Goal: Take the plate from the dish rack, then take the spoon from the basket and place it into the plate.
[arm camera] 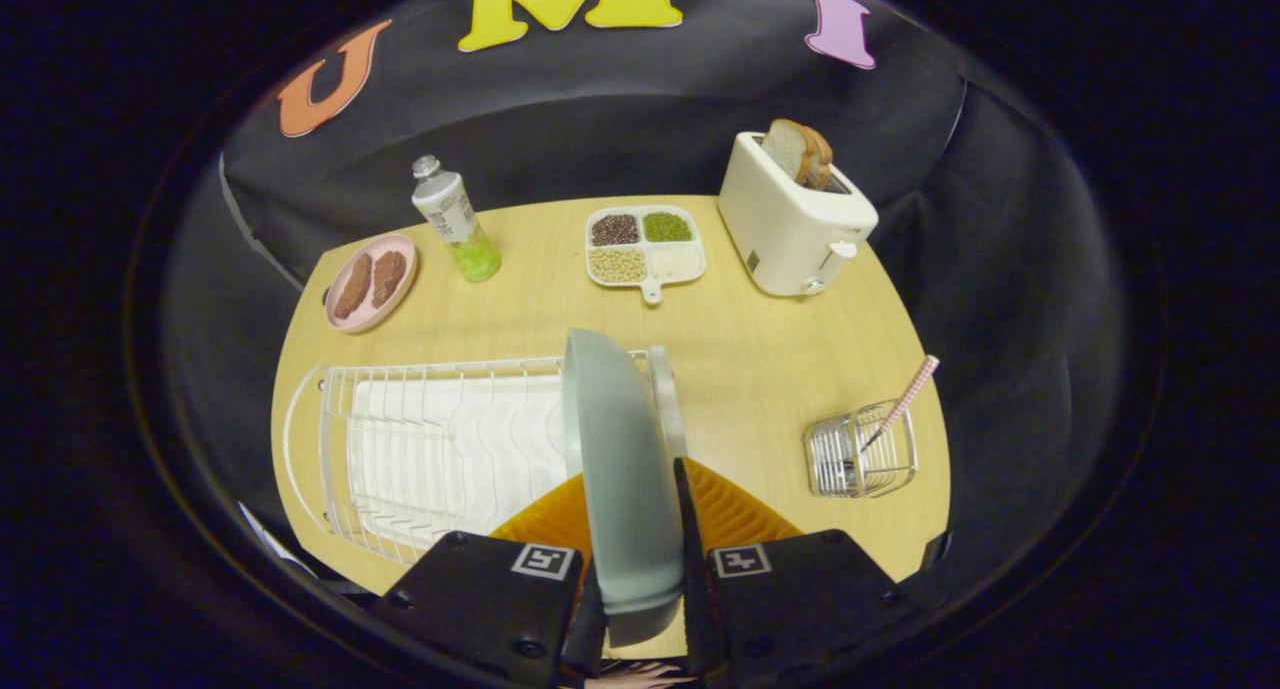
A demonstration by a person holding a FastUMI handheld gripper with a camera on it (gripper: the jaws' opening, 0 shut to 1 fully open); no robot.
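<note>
A pale grey-green plate (620,459) stands on edge between my fingers, and my gripper (636,529) is shut on its rim. The plate sits over the right end of the white wire dish rack (430,449); whether it still rests in the rack I cannot tell. To the right, beyond my fingers, a small wire basket (862,454) holds a spoon with a pink handle (905,401) that sticks up and leans right.
On the wooden table (760,349) stand a white toaster (790,219) with bread, a divided tray of grains (645,244), a bottle (455,219) and a pink plate with food (370,281). Bare tabletop lies between the rack and the basket.
</note>
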